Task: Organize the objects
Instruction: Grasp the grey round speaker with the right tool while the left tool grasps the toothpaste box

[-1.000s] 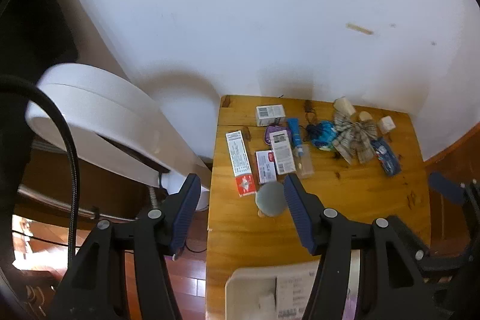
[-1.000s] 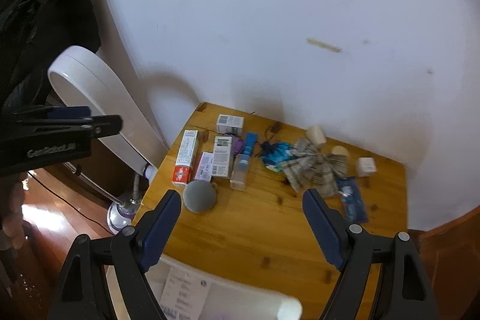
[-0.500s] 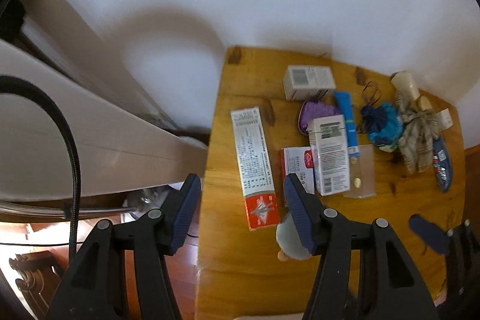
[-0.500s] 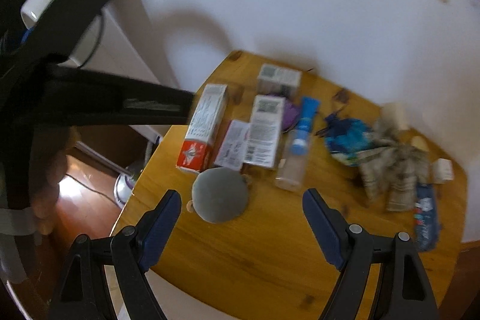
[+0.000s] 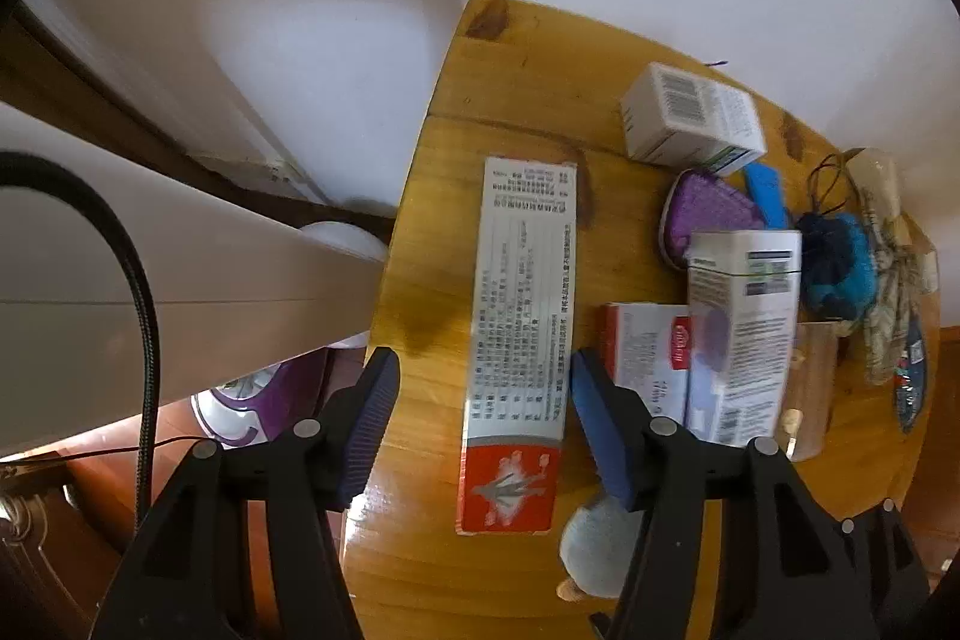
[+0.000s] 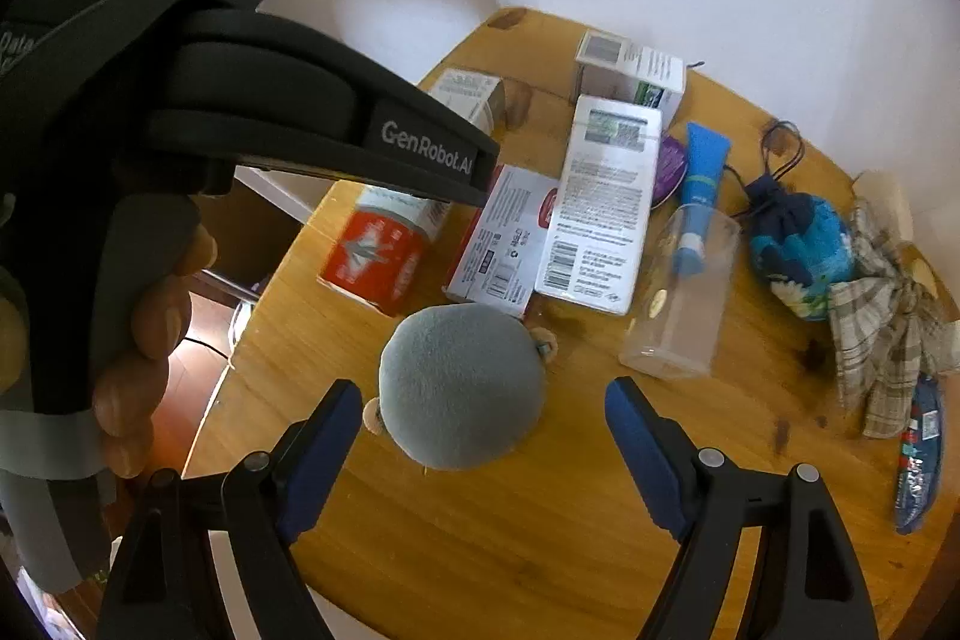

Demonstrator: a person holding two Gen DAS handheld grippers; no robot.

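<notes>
A long white box with a red end [image 5: 519, 340] lies on the wooden table [image 5: 516, 70]; my left gripper [image 5: 483, 427] stands open above it, one finger on each side. In the right wrist view the same box [image 6: 375, 253] shows partly under the left gripper's body. A grey round cushion [image 6: 462, 385] sits near the front edge, with my right gripper [image 6: 480, 451] open just in front of it. Behind lie a tall white box [image 6: 603, 202], a red-and-white box [image 6: 507, 232], a small white box [image 6: 630, 70], a blue tube [image 6: 699, 196] and a clear container [image 6: 684, 304].
A blue drawstring pouch [image 6: 795, 244], a plaid bow [image 6: 888, 334] and a dark blue packet [image 6: 918, 454] lie at the table's right. A purple pad [image 5: 708, 217] sits under the boxes. A white wall backs the table. A person's hand [image 6: 150, 328] holds the left gripper.
Both grippers have come down and forward toward the table. The left one now straddles the long white box; the right one has closed in on the grey cushion. Both stay open.
</notes>
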